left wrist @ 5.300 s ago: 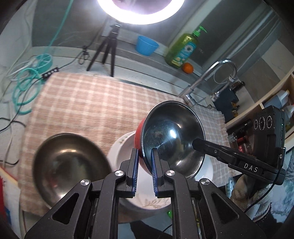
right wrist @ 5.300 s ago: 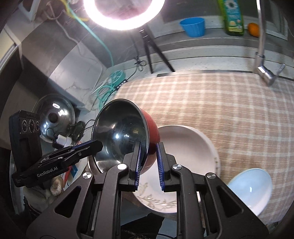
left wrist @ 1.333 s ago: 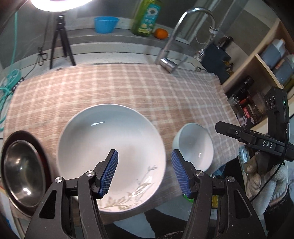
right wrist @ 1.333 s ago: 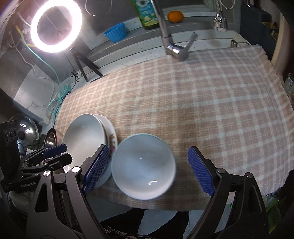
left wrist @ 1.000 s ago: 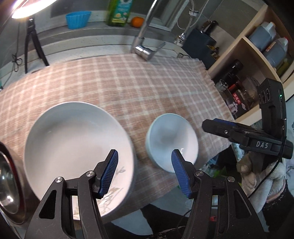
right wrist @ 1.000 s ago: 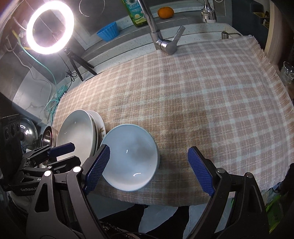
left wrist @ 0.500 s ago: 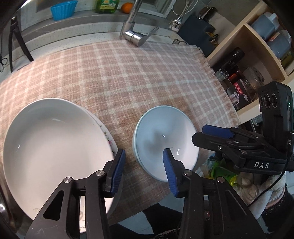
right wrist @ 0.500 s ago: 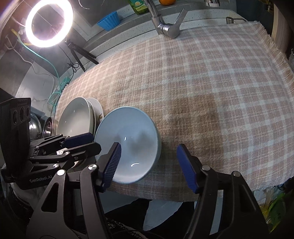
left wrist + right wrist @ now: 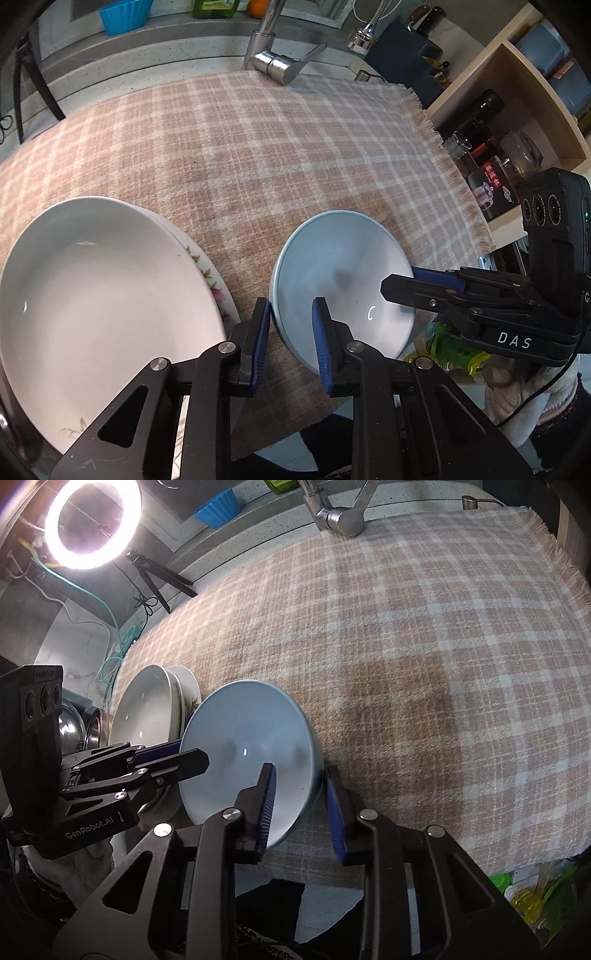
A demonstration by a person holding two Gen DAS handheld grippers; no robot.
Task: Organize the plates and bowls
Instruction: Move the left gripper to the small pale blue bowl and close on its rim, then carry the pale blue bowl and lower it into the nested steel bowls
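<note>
On the checked cloth near the tabletop's front edge, the pale blue bowl (image 9: 343, 280) is now straddled at its rim by both claws; half a second ago the jaws were wider and further off. Left claw (image 9: 291, 332) is narrowed over the bowl's left rim, one pad outside the wall, one inside, a small gap still seen, so not yet clenched. Right claw (image 9: 299, 797) is likewise set over the right rim, one pad inside, one outside against the cloth, also not clamped. The bowl is seated on the cloth (image 9: 424, 646), just beside the white plate (image 9: 96, 295), which is stacked on a floral-edged plate (image 9: 218, 291).

Judged from this: the steel bowls are already put aside, and the blue bowl is being taken two-handed, likely for stacking onto the white plate. Closure of both claws is what is left before a lift.

Shown only in the right view: steel bowls (image 9: 92, 731) beyond the plates at the left edge, and the ring light (image 9: 92, 524). Shown only in the left view: the floral print on the lower plate, and the shelf with bottles (image 9: 491, 147) at right
</note>
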